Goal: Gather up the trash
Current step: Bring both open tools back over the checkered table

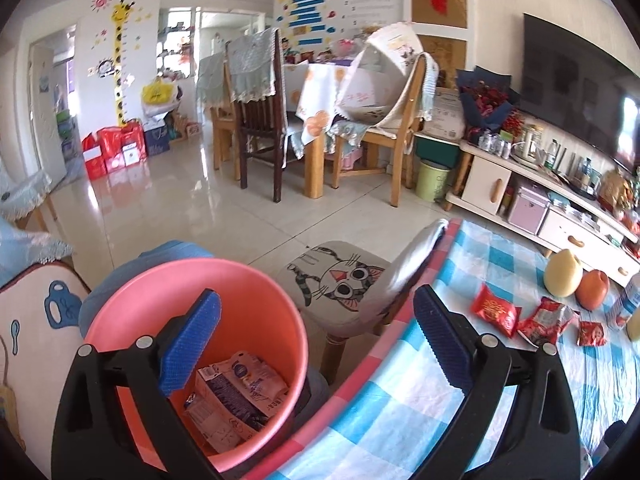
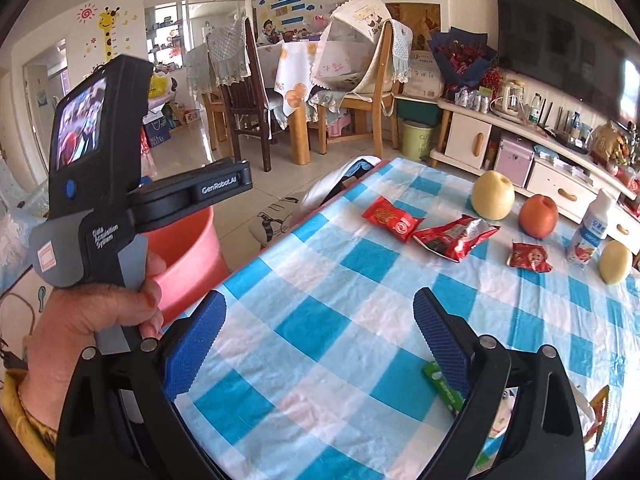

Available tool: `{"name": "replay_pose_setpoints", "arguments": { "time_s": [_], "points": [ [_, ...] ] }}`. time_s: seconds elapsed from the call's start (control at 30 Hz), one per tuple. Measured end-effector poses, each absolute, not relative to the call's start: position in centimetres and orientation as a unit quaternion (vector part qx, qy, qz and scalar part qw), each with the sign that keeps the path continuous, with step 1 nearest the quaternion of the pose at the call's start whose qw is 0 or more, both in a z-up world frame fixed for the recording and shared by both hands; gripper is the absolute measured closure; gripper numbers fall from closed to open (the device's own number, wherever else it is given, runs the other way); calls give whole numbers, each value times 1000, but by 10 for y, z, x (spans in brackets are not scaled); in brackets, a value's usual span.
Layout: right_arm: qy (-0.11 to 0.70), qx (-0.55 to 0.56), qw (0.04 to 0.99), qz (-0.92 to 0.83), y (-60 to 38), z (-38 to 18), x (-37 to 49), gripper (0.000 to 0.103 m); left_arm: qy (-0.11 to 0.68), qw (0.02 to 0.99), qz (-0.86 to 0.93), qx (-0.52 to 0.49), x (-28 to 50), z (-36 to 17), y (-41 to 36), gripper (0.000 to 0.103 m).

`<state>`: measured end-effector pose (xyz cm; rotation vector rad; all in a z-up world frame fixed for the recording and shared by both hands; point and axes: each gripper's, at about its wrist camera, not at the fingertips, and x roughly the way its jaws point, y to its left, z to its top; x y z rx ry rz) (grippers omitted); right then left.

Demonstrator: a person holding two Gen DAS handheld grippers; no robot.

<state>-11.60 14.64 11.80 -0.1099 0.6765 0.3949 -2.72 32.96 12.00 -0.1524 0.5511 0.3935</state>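
A: Hovering above a pink bin (image 1: 192, 320), the left gripper (image 1: 316, 344) has its jaws spread wide and empty. Crumpled packaging (image 1: 236, 396) lies inside the bin.

B: And the right one?

A: The right gripper (image 2: 318, 344) is wide apart too, empty, over the checked tablecloth (image 2: 320, 280). Three red wrappers (image 2: 454, 236) lie farther along, near a pear (image 2: 492, 196) and an apple (image 2: 538, 216). A green wrapper (image 2: 442, 388) sits just beside its right finger.

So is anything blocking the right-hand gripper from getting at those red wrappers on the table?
Nothing visible does. The right gripper is open above bare checked tablecloth, and only cloth lies between it and the red wrappers. The pear and apple sit beyond them. A green wrapper lies much closer, by the right finger.
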Motion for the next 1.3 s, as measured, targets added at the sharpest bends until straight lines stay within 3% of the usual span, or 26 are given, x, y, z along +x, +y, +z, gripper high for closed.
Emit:
{"name": "replay_pose_setpoints", "arguments": {
  "time_s": [0.63, 1.3],
  "points": [
    [334, -15, 931, 146, 70, 105, -136, 9, 266, 956, 125, 10, -18, 119, 239, 4],
    [340, 53, 936, 76, -33, 96, -131, 9, 297, 953, 64, 13, -7, 108, 188, 4]
  ]
}}
